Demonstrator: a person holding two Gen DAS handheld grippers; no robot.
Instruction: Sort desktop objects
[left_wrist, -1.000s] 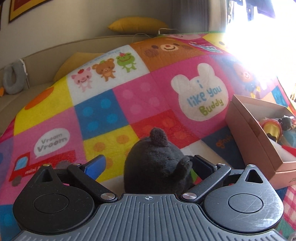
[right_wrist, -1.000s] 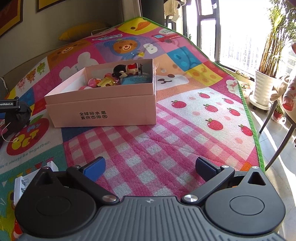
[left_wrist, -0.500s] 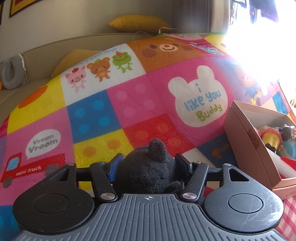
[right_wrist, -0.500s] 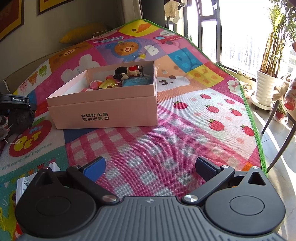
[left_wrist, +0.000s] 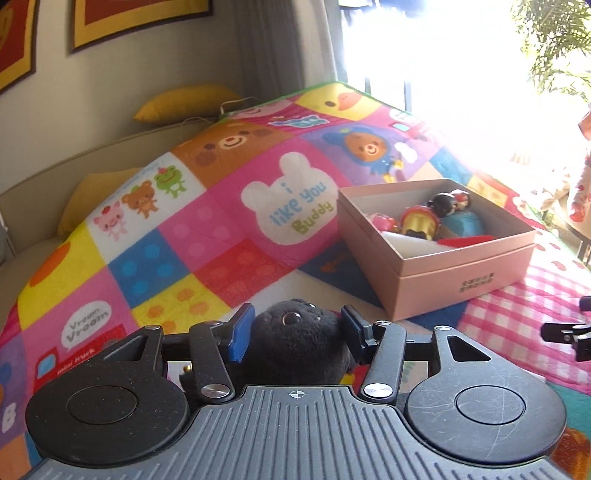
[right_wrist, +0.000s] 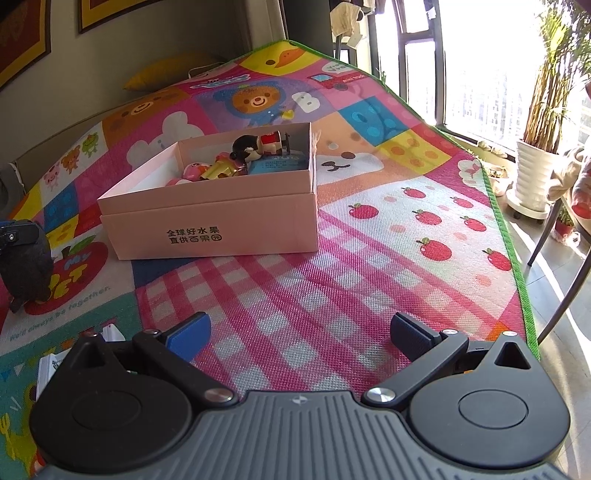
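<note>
A black plush toy (left_wrist: 295, 343) sits between the blue pads of my left gripper (left_wrist: 295, 330). The jaws are closing and the pads press into its sides. Its face looks up at the camera. In the right wrist view the same plush toy (right_wrist: 26, 266) hangs at the far left, just above the mat. An open pink cardboard box (left_wrist: 461, 273) stands ahead and to the right, with several small toys (left_wrist: 421, 221) inside. My right gripper (right_wrist: 299, 332) is open over the pink checked mat, nothing between its fingers, with the box (right_wrist: 221, 221) ahead of it.
A colourful play mat (right_wrist: 369, 258) covers the surface; its green edge (right_wrist: 513, 258) runs along the right. A small white carton (right_wrist: 48, 365) lies by my right gripper. Yellow cushions (left_wrist: 184, 103) lie at the back. A potted plant (right_wrist: 535, 177) and chair legs stand beyond the mat.
The left jaws have closed from wide open onto the plush toy. The left gripper then lifted it and swung right, bringing the box into fuller view. The right gripper has stayed still.
</note>
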